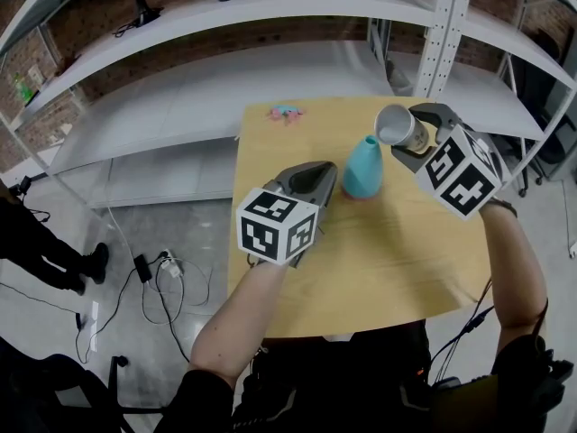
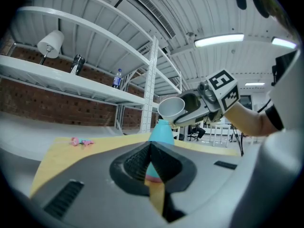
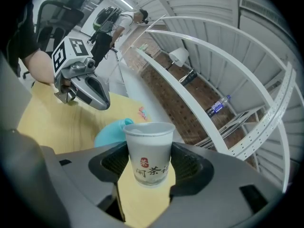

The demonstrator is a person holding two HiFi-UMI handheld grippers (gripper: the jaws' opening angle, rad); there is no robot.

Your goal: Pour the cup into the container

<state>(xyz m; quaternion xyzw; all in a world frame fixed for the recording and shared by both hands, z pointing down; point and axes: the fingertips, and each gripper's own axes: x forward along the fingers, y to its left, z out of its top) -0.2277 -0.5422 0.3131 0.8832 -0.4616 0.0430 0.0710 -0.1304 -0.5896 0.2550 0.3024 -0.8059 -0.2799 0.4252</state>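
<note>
A white paper cup [image 1: 397, 125] with red and black print is clamped between the jaws of my right gripper [image 1: 416, 133], tilted on its side with its mouth toward the teal vase-shaped container [image 1: 363, 169]. The cup [image 3: 148, 152] fills the right gripper view, with the container [image 3: 112, 131] just behind it. The container stands upright on the wooden table [image 1: 379, 251], its narrow neck just below the cup's rim. My left gripper [image 1: 311, 186] rests left of the container, jaws shut and holding nothing. In the left gripper view the container [image 2: 161, 132] and the cup [image 2: 171, 108] show ahead.
A small pink and blue object [image 1: 286, 112] lies at the table's far edge. White metal shelving [image 1: 270, 7] runs behind the table, with a post [image 1: 442, 34] near the right gripper. Cables [image 1: 167, 278] lie on the floor at left.
</note>
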